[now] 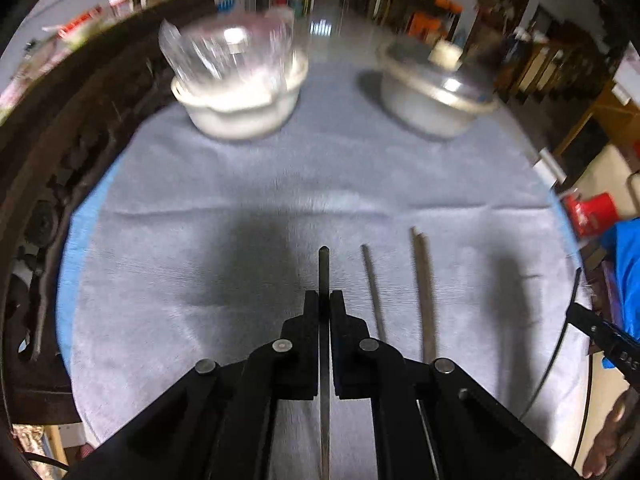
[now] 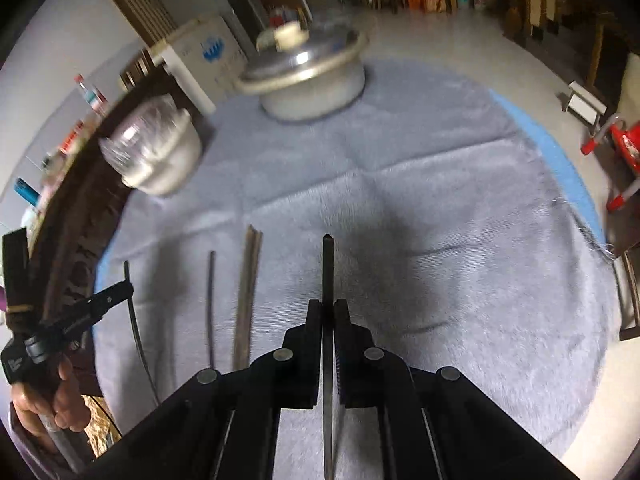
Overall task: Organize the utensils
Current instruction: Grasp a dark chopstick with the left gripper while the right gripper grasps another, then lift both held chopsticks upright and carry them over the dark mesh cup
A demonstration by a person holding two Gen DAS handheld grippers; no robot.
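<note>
My left gripper (image 1: 324, 300) is shut on a dark chopstick (image 1: 323, 268) held above the grey cloth (image 1: 240, 200). To its right on the cloth lie a thin dark chopstick (image 1: 374, 292) and a brown pair of chopsticks (image 1: 425, 292). My right gripper (image 2: 328, 308) is shut on another dark chopstick (image 2: 328, 268) above the cloth. In the right wrist view the thin chopstick (image 2: 210, 304) and the brown pair (image 2: 248, 292) lie to its left, and the left gripper (image 2: 116, 294) shows at the far left with its chopstick.
A white bowl with a clear glass cup in it (image 1: 236, 80) stands at the back left of the cloth. A lidded metal pot (image 1: 436, 88) stands at the back right. A dark carved wooden edge (image 1: 60, 160) runs along the left. A red stool (image 2: 624, 148) stands on the floor.
</note>
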